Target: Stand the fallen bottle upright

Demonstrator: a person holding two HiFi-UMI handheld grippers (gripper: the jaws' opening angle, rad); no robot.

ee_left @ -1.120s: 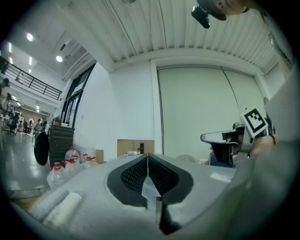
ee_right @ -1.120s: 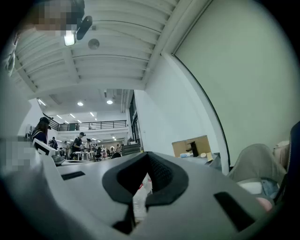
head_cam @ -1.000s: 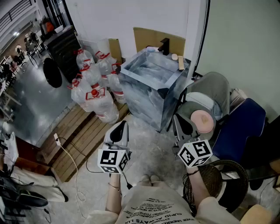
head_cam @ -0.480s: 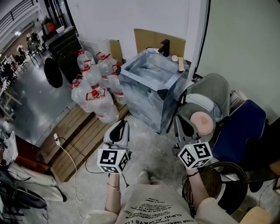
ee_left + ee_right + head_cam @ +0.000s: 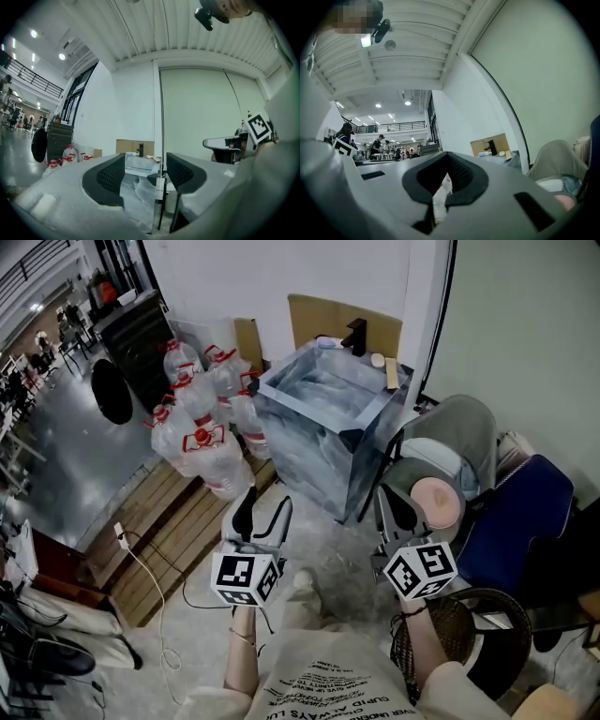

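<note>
Clear plastic water jugs [image 5: 202,442], red caps, red-and-white labels. Here's the square stone-look sink [image 5: 319,427], marbled grey and white, with a black tap [image 5: 353,337] and a tan cardboard sheet [image 5: 342,322]. Brown wooden planks [image 5: 173,521], a white cable [image 5: 141,563]. Navy blue padded seat [image 5: 520,512], pale pink round cushion [image 5: 437,502]. Left gripper [image 5: 264,504]: pale grey shell, black pads, white marker cube [image 5: 246,577] printed with black squares. Right gripper [image 5: 392,498] matches.

Your left gripper [image 5: 146,174] has just opened its 2 jaws; nothing sits between them, the marbled cabinet [image 5: 133,187] stands beyond.
</note>
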